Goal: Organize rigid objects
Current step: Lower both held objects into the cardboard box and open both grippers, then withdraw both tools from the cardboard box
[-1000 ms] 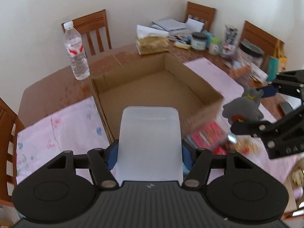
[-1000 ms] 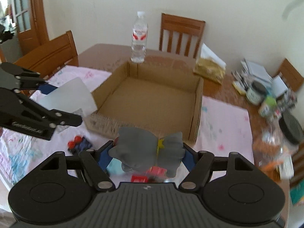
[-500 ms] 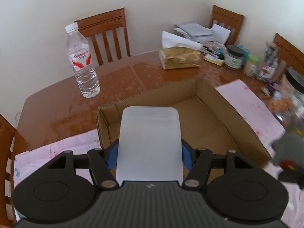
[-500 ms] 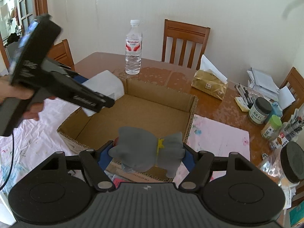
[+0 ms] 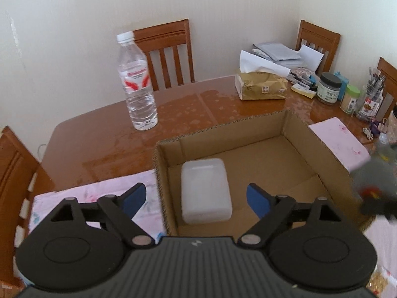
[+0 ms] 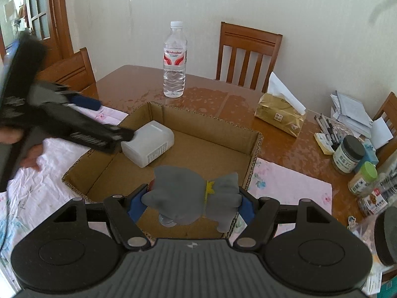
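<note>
The left gripper (image 5: 196, 198) is opening its jaws over the white container (image 5: 205, 190) lying in the cardboard box (image 5: 320, 149), while the right gripper (image 6: 191, 204) is clamping what looks like a grey toy (image 6: 192, 198), probably needing lowering into the box next.

The box (image 6: 253, 149) is a shallow, open cardboard tray sitting flat on the table. A white, translucent plastic container (image 5: 206, 191) lies on its broad side on the box floor, in the corner nearest the left wall (a printed label shows on one narrow side). A grey plush toy (image 6: 193, 201) with a yellow band at its middle hangs above the box's near edge, clamped sideways.
</note>
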`<state>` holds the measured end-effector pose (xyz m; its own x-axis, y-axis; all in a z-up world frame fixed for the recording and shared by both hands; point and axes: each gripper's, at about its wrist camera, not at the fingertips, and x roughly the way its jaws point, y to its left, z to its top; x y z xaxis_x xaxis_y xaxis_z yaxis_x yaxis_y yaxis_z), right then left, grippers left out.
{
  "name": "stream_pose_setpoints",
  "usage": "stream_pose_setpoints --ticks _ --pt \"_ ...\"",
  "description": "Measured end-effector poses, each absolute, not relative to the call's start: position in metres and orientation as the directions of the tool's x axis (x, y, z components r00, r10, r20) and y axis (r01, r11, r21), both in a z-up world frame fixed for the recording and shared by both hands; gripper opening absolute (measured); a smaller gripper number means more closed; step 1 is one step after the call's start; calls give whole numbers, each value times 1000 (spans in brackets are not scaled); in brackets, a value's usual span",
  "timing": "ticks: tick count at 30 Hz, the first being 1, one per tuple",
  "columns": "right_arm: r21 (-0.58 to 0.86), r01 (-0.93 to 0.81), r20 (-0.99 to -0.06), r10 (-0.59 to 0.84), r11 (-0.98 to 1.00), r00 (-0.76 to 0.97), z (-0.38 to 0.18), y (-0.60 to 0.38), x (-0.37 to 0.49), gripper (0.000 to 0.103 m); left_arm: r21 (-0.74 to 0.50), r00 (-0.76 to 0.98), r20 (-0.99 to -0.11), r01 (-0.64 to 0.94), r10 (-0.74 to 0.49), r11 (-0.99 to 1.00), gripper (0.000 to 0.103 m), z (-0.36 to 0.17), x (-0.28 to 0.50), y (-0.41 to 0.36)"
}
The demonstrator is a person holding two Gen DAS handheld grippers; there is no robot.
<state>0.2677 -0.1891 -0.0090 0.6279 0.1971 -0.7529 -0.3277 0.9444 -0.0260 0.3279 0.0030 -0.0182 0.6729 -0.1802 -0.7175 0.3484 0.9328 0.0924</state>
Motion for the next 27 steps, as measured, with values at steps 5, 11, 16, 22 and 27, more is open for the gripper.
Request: stream_pose_setpoints --ticks 5,11,16,22,27 --pt "-26 -329 -760 195 944 620 -13 -188 291 77 62 688 -706 296 -168 953 99 -8 297 26" --pt "-35 -341 -764 195 939 615 -15 -180 319 78 60 672 -731 240 -121 969 99 -13 265 48" --pt "-35 -353 -766 202 935 610 -19 -168 342 78 140 670 -742 203 -33 969 99 -27 243 54" --pt "-55 -326 -742 180 944 646 -15 -160 362 103 117 650 -760 168 -21 979 99 -37 219 64" --pt "-43 -320 -740 185 946 646 -13 -159 351 103 73 623 -780 183 -59 980 99 -43 208 68"
